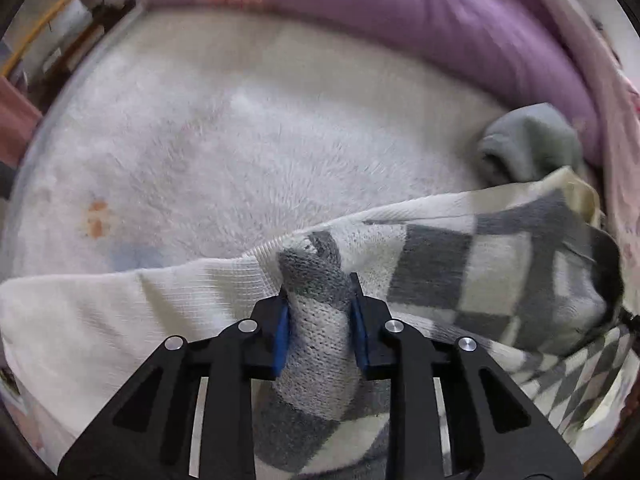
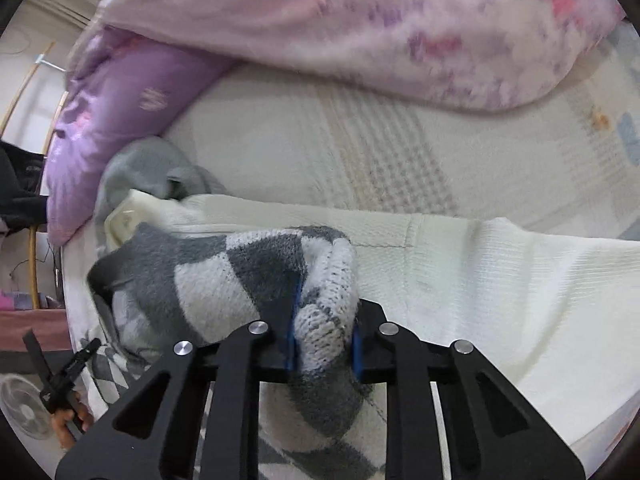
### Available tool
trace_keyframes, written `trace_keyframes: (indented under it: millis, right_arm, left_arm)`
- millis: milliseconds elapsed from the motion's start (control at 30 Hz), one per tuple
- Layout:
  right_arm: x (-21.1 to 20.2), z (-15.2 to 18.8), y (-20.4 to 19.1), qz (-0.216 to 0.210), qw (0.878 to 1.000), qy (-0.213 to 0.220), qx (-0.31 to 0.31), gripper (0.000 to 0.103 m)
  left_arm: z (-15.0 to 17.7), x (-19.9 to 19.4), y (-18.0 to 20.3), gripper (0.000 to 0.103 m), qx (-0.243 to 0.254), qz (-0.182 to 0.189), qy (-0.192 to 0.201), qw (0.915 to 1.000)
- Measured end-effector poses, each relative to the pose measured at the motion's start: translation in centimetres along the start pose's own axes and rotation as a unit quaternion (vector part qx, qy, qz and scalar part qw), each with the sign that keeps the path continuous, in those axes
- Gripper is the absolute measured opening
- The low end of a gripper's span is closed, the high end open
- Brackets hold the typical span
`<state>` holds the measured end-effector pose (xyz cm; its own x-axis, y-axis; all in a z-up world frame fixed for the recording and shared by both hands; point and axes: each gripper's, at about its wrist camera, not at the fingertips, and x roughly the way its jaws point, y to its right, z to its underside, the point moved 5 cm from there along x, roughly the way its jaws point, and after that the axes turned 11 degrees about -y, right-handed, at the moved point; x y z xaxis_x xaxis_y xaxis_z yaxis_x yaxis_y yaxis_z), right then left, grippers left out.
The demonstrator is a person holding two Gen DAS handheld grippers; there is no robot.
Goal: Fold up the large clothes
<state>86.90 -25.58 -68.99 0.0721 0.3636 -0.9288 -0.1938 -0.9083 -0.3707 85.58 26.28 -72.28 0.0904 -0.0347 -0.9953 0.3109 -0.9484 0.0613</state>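
Between the blue pads of the left gripper (image 1: 320, 320) a bunched ridge of knit fabric stands pinched, the black jaws clenched on it from both sides; the fabric belongs to a checked sweater (image 1: 480, 280) of grey and off-white squares, its surface fuzzy on the outside and looped, coarser, where the fold turns its inner face up. Likewise the right gripper (image 2: 325, 340) grasps a rolled hump of the same sweater (image 2: 224, 276), the wool bulging over the jaws in a rounded knob. Both grippers point steeply down at the bed. Under and beside the sweater lies a cream ribbed garment (image 2: 500, 280), flat and finely corrugated, spread across the near edge of the mattress. At the lower left of the right wrist view a hand (image 2: 70, 420) holds a black tool, with a small fan (image 2: 24, 412) behind it. Farther on, a crumpled grey cloth (image 1: 528, 144) sits in a soft lump just beyond the sweater's far corner. Past that stretches a white plush blanket (image 1: 240, 128), long-piled and shaggy, with faint orange and blue prints. Along the far rim curves a smooth, puffy lilac duvet (image 1: 400, 12), and in the right wrist view a pale pink flowered quilt (image 2: 360, 20) heaps above it.
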Motion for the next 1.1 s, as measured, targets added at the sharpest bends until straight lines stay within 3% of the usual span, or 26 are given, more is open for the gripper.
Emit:
trace_keyframes:
  millis: [200, 367, 467, 600, 700, 800, 867, 900, 933, 967, 1000, 1033, 1100]
  right_arm:
    - [-7.9, 6.2, -0.3, -0.055, 0.995, 0.078, -0.029, 0.015]
    - [-12.9, 13.8, 1.8, -0.092, 0.991, 0.094, -0.032, 0.015]
    - [-14.6, 18.6, 3.5, -0.105, 0.991, 0.08, -0.031, 0.015]
    - [-14.3, 25.3, 6.5, -0.084, 0.995, 0.036, -0.028, 0.016]
    - [-12.7, 29.6, 8.5, -0.029, 0.999, 0.008, -0.041, 0.02]
    - [-10.3, 33.4, 10.7, -0.003, 0.999, -0.022, -0.034, 0.036]
    - [-9.6, 35.0, 11.2, -0.007, 1.0, -0.023, -0.019, 0.036]
    - [-9.5, 35.7, 11.5, -0.009, 1.0, -0.018, -0.004, 0.041]
    - [-9.6, 36.6, 11.8, -0.018, 1.0, -0.01, 0.023, 0.052]
    - [-9.9, 37.3, 12.1, -0.028, 0.999, 0.001, 0.043, 0.056]
    - [-10.2, 38.1, 12.3, -0.04, 0.997, 0.015, 0.066, 0.058]
    - [-10.4, 38.5, 12.3, -0.058, 0.995, 0.02, 0.081, 0.059]
    - [-10.0, 39.1, 11.6, -0.125, 0.985, 0.021, 0.117, 0.059]
  left_arm:
    - [5.5, -9.8, 0.9, 0.024, 0.045, 0.012, 0.113, 0.9925]
    - [13.5, -15.6, 0.2, 0.023, 0.046, 0.024, 0.14, 0.9888]
    - [19.4, -16.7, -2.0, 0.023, 0.023, 0.024, 0.125, 0.9916]
    - [27.4, -15.9, -5.0, 0.023, -0.027, 0.011, 0.086, 0.9959]
    - [33.7, -12.6, -7.4, 0.017, -0.091, -0.009, 0.027, 0.9954]
    - [38.1, -10.7, -8.5, 0.017, -0.147, 0.023, -0.008, 0.9888]
    - [40.3, -9.8, -8.4, 0.017, -0.177, 0.07, -0.017, 0.9815]
    - [40.8, -9.6, -8.1, 0.018, -0.184, 0.086, -0.019, 0.979]
    - [41.0, -9.4, -7.9, 0.025, -0.19, 0.101, -0.016, 0.9765]
    - [41.2, -9.4, -7.7, 0.044, -0.199, 0.118, -0.011, 0.9728]
    - [41.3, -9.3, -7.6, 0.056, -0.214, 0.133, -0.002, 0.9678]
    - [41.2, -9.2, -7.4, 0.063, -0.223, 0.142, 0.006, 0.9645]
    - [40.5, -9.2, -6.8, 0.063, -0.223, 0.177, 0.019, 0.9585]
